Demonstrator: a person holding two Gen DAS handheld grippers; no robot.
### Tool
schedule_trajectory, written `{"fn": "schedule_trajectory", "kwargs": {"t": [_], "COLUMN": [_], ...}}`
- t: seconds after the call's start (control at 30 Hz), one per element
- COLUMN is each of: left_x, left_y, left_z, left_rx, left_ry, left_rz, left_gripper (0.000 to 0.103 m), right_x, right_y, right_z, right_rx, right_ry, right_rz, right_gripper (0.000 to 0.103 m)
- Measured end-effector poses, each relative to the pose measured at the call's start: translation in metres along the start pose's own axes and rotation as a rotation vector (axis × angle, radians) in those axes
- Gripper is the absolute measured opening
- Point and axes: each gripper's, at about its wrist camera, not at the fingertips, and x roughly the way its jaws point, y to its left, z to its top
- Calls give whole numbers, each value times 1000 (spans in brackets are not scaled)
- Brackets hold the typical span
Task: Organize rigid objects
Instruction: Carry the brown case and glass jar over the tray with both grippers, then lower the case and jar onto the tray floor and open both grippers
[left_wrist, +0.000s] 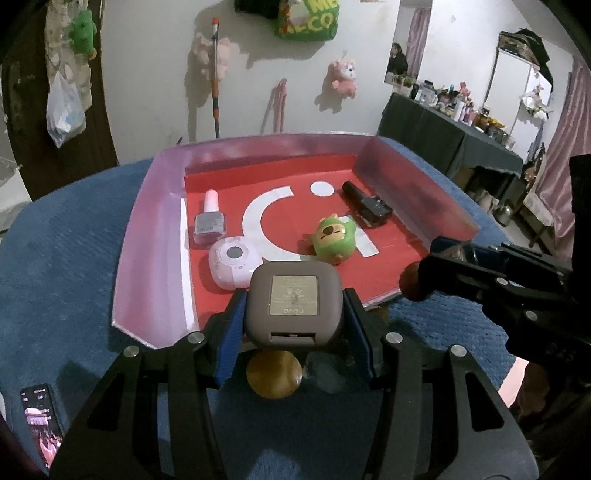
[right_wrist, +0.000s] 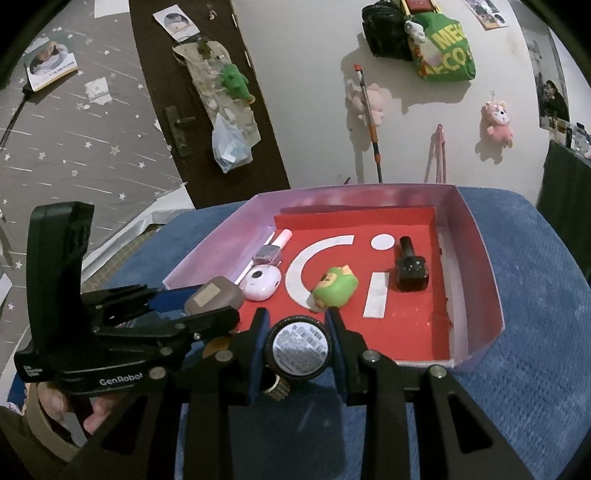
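My left gripper (left_wrist: 293, 306) is shut on a taupe earbud case (left_wrist: 293, 302), held at the near edge of the pink tray with a red floor (left_wrist: 147, 236). It also shows in the right wrist view (right_wrist: 212, 295). My right gripper (right_wrist: 297, 345) is shut on a round black container with a label (right_wrist: 298, 347), held just before the tray's near rim (right_wrist: 484, 347). In the tray lie a nail polish bottle (left_wrist: 209, 218), a white earbud case (left_wrist: 232, 266), a green toy (left_wrist: 334, 238) and a black bottle (left_wrist: 367, 205).
The tray sits on a blue cloth-covered table (left_wrist: 55, 280). A brown round object (left_wrist: 274, 374) lies on the cloth under my left gripper. A phone (left_wrist: 40, 421) lies at the near left. Behind is a wall with hung toys and a mop.
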Motion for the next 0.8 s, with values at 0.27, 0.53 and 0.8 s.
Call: {"fn": "schedule_trajectory", "kwargs": {"t": [0.27, 0.53, 0.8], "left_x": [30, 47, 56], "left_y": [8, 15, 21], "left_z": [3, 9, 9], "left_rx": [-23, -48, -71], "left_ry": [97, 142, 158], "left_rz": [2, 8, 6], "left_gripper": [48, 48, 48], "right_x": [29, 52, 61], "right_y": [-13, -25, -35], "right_z": [5, 7, 3], "right_rx": [10, 20, 35], "right_ry": [52, 81, 112], "right_rz": [-40, -86, -105], "right_gripper": [33, 33, 33]}}
